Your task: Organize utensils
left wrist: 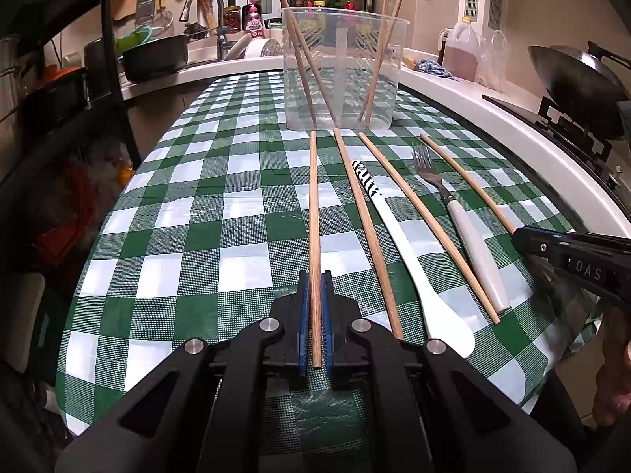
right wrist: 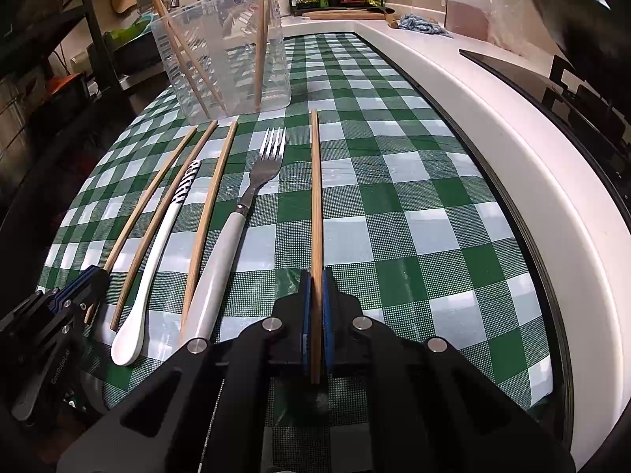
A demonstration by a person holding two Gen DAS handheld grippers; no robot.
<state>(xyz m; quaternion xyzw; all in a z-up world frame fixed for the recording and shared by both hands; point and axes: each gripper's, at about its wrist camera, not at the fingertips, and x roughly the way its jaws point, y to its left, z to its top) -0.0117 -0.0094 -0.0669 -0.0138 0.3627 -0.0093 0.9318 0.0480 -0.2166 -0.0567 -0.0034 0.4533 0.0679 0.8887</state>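
Observation:
My left gripper [left wrist: 314,276] is shut on the near end of a wooden chopstick [left wrist: 313,197], which lies along the green-checked tablecloth [left wrist: 197,216]. My right gripper [right wrist: 315,276] is shut on the near end of another chopstick [right wrist: 315,181] at the right of the row. Between them lie two loose chopsticks [left wrist: 363,216] [left wrist: 418,213], a white spoon [left wrist: 414,268] with a striped handle and a white-handled fork [left wrist: 465,228]. A clear plastic container [left wrist: 343,67] behind the row holds several upright chopsticks. Each view shows the other gripper [left wrist: 520,234] [right wrist: 96,274] at its edge.
A white counter [right wrist: 493,126] curves along the table's right side, with an oil jug [left wrist: 461,51], a blue cloth [right wrist: 422,23] and a wok [left wrist: 572,79] on a stove. A sink with dishes [left wrist: 205,47] and a dark metal rack [left wrist: 114,79] stand at the left. A hand [left wrist: 615,386] shows at lower right.

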